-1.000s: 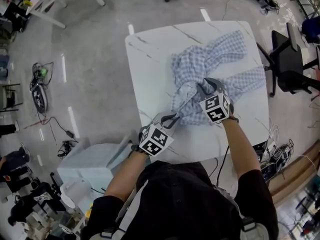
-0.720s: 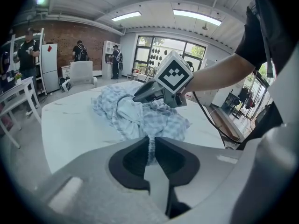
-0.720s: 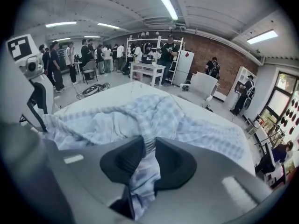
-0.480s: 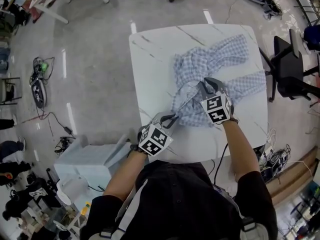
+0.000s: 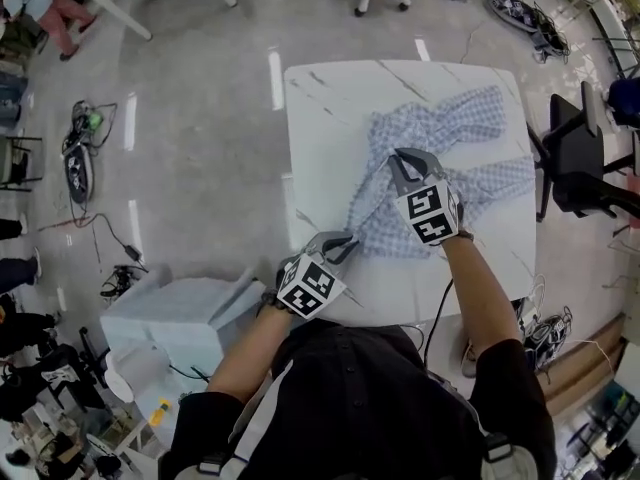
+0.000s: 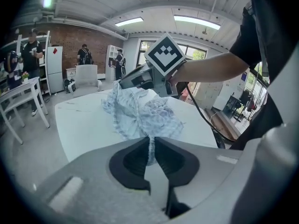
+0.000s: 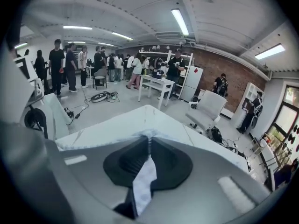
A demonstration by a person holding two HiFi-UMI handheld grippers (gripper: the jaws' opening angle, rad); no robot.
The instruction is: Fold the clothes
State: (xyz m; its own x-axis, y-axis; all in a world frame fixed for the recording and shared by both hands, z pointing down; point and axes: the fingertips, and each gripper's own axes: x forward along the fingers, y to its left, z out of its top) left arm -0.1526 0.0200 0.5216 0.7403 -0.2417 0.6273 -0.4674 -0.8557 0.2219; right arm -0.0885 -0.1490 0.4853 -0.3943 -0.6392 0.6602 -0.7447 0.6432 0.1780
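A blue-and-white checked shirt [image 5: 450, 138] lies crumpled on the white marble table [image 5: 320, 98]. My right gripper [image 5: 398, 158] hangs over the shirt's left part. Its jaws are closing tight on a fold, and cloth [image 7: 145, 176] shows pinched between them in the right gripper view [image 7: 148, 141]. My left gripper [image 5: 345, 240] sits near the table's front edge, shut on a thin edge of the shirt [image 6: 140, 111] that runs into its jaws [image 6: 150, 141]. A strand of cloth stretches between the two grippers.
A black chair [image 5: 580, 138] stands off the table's right side. A pale box [image 5: 190, 318] sits on the floor at my left, with cables [image 5: 78, 158] further left. People [image 7: 58, 64] and a white table [image 7: 159, 85] are in the room beyond.
The right gripper's jaws have closed on the shirt fold and lifted it slightly toward the table's left. The left gripper has kept its hold and place.
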